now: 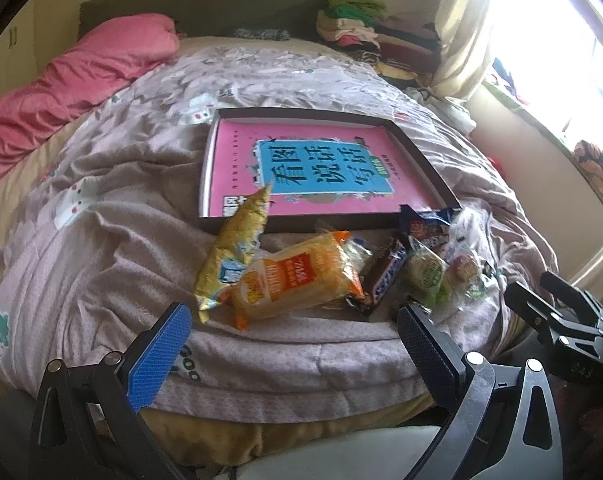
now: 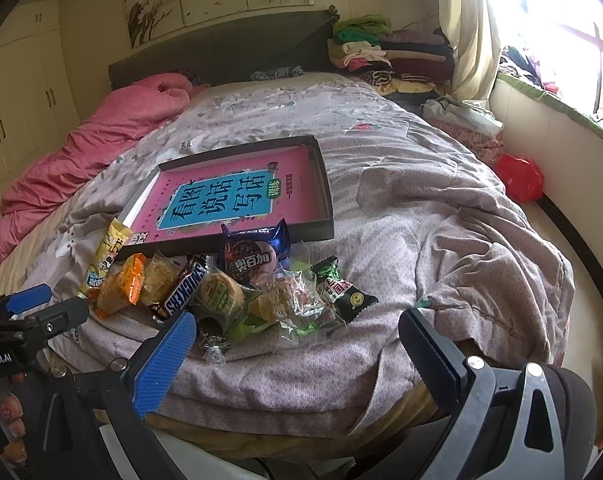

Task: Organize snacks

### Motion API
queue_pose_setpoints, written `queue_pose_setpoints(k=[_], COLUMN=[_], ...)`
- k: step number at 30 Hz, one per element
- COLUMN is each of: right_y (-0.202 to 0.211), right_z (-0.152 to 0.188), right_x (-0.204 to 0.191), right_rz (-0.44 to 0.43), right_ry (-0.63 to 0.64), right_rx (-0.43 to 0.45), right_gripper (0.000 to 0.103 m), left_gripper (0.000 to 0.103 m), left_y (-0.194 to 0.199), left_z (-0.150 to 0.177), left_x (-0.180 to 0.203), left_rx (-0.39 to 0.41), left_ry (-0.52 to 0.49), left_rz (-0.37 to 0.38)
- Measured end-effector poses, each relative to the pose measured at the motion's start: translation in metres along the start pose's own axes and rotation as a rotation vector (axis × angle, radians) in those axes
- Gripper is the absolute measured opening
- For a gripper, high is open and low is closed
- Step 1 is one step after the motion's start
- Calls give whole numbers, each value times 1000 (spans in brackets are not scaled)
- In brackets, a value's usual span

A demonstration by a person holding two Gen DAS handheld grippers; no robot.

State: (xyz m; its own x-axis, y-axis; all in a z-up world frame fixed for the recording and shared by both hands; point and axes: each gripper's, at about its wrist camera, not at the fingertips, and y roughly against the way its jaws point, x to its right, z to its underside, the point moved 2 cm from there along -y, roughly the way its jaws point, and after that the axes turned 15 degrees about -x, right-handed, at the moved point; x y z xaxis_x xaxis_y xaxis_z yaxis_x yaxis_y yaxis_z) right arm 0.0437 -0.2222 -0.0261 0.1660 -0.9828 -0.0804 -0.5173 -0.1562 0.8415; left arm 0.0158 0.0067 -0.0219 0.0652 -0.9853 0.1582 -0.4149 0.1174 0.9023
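Observation:
A pile of wrapped snacks lies on the bed in front of a shallow dark box [image 1: 421, 156] [image 2: 325, 196] with a pink book inside. In the left wrist view I see an orange bread pack [image 1: 297, 276], a gold pack [image 1: 237, 240] and a Snickers bar [image 1: 385, 276]. In the right wrist view the Snickers bar [image 2: 183, 288], a dark round pack [image 2: 253, 260] and a green-black pack [image 2: 343, 290] show. My left gripper [image 1: 293, 336] is open and empty just before the pile. My right gripper [image 2: 297, 340] is open and empty near the pile's right side.
The bed has a mauve quilt [image 2: 441, 248]. A pink duvet [image 1: 61, 92] lies at the left. Folded clothes [image 2: 385, 52] are stacked at the headboard. A red bag [image 2: 519, 176] sits on the floor at the right, by the window wall.

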Motion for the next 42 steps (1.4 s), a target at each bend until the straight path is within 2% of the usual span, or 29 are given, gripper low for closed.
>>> queue_pose_setpoints(k=[11, 18, 21, 24, 26, 31, 38, 42], right_y=[-12, -20, -29, -41, -48, -60, -70, -73], right_z=[-6, -11, -15, -18, -19, -21, -21, -23], right_x=[3, 5, 8, 12, 12, 6, -14, -17], right_rz=[-17, -16, -18, -6, 1, 23, 107, 122], right_ry=[3, 10, 7, 6, 10, 57, 183, 212], right_rx=[-23, -36, -67, -111, -134, -165, -169, -160], right_gripper=[100, 95, 92, 83, 73, 64, 52, 44], left_gripper=[103, 102, 102, 102, 102, 102, 102, 102], left_y=[-2, -11, -15, -16, -18, -22, -29, -35], left_z=[-15, -21, -23, -23, -24, -27, -35, -43], left_x=[-51, -65, -65, -66, -67, -68, -66, -68], left_rx=[28, 16, 15, 20, 23, 28, 24, 18], left_ry=[112, 122, 115, 108, 104, 91, 69, 65], left_rz=[-2, 26, 28, 31, 32, 30, 25, 22])
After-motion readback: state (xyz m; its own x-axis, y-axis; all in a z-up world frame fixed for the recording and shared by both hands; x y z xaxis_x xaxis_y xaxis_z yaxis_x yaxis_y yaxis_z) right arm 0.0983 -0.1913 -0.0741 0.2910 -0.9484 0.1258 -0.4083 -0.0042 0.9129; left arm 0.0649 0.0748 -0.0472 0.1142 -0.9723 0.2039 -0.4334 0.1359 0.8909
